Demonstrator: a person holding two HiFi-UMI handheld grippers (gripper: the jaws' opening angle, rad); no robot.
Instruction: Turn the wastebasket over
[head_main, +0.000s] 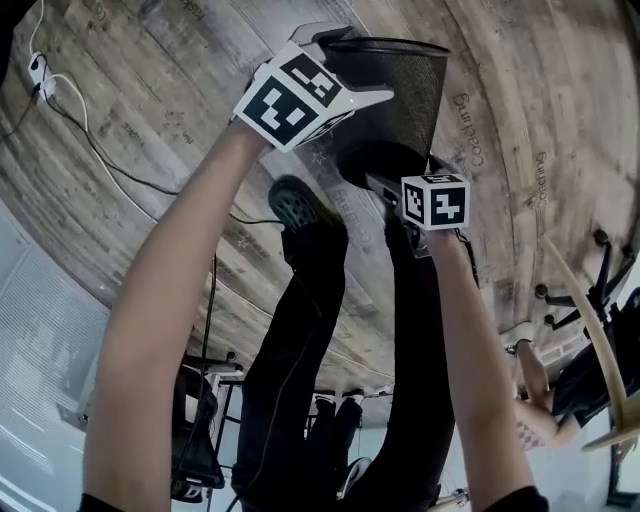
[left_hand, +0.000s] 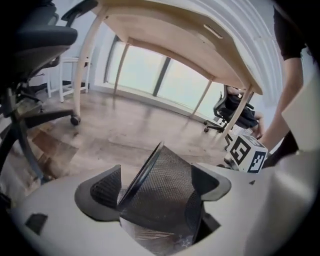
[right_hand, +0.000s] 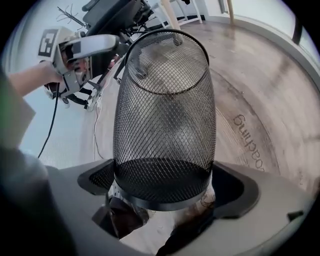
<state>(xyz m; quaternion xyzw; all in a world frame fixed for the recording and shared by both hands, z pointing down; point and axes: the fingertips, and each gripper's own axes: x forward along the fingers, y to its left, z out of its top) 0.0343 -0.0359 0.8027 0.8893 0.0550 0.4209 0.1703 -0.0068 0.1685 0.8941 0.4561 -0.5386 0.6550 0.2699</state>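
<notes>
The wastebasket (right_hand: 165, 115) is black wire mesh in a fine diamond weave with a solid black band round its base. The floor (head_main: 150, 90) is weathered grey-brown planking printed with dark lettering and small stars. The left gripper (left_hand: 160, 182) and right gripper (right_hand: 165, 182) have pale grey-white bodies with dark grey textured pads, and each carries a white cube (head_main: 435, 200) bearing black square markers. The person's trousers (head_main: 300, 370) and shoe (head_main: 295, 205) are black, and the table (left_hand: 175, 37) is pale blond wood.
</notes>
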